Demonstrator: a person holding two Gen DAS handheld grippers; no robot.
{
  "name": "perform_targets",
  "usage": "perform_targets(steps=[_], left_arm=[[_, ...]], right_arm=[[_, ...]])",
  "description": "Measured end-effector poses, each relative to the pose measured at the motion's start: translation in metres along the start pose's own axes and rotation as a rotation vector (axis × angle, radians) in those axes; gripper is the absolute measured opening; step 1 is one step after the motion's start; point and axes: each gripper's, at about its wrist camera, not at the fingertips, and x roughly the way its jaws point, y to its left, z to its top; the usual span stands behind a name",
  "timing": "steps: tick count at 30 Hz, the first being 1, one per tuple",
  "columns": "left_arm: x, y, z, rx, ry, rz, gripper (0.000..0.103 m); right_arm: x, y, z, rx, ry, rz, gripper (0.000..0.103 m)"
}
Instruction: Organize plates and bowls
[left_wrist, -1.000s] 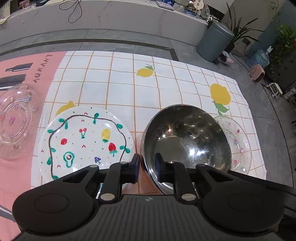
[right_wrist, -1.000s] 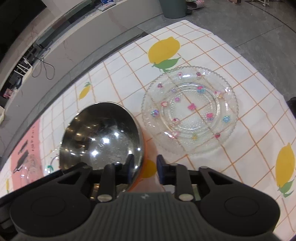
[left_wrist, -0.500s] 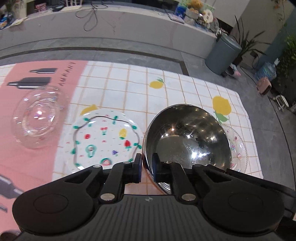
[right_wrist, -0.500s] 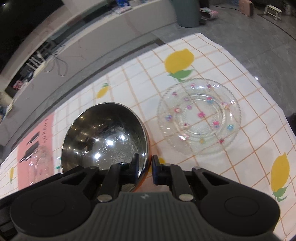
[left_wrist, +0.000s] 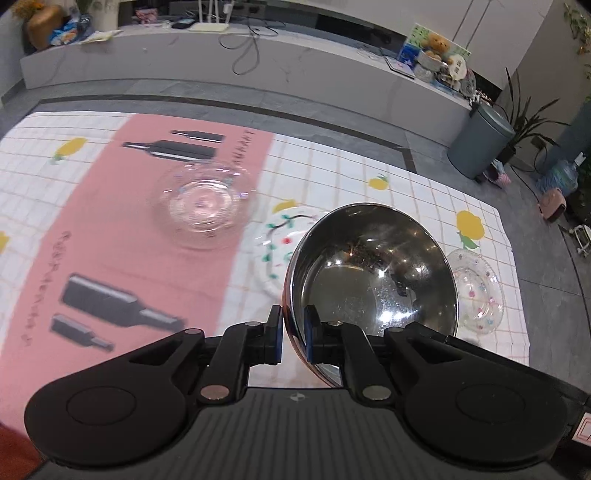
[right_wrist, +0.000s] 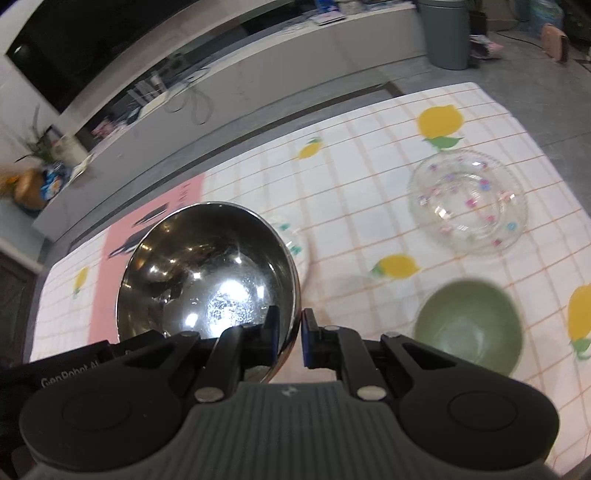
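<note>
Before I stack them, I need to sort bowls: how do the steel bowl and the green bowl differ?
The steel bowl is shiny metal, the green bowl matte. Steel is wider. Steel is gripped at its rim by both grippers; green sits free on the cloth. Both are round and empty.

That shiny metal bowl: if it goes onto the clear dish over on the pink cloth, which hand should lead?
Probably the left. Both tongs pinch the steel bowl's rim, but the left tongs grip the side nearer the clear dish; the right tongs hold the far side.
</note>
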Motion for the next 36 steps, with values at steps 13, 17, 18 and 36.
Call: perform_targets(steps=[13, 17, 18, 36], left_arm=[[-0.055, 0.079, -0.043, -0.036, 0.006, 0.052, 0.013], [-0.056, 0.099, -0.053, -0.051, 0.05, 0.042, 0.014], [-0.056, 0.105, -0.057, -0.058, 0.06, 0.034, 0.014], [-0.031, 0.135, -0.084, -0.053, 0.12, 0.034, 0.014]], right_arm=[[-0.024, 0.064, -0.073, -0.097, 0.081, 0.103, 0.011], [-0.018, 0.079, -0.091, -0.13, 0.135, 0.104, 0.011], [-0.017, 0.082, -0.095, -0.136, 0.149, 0.101, 0.011], [0.008, 0.11, -0.123, -0.23, 0.209, -0.032, 0.01]])
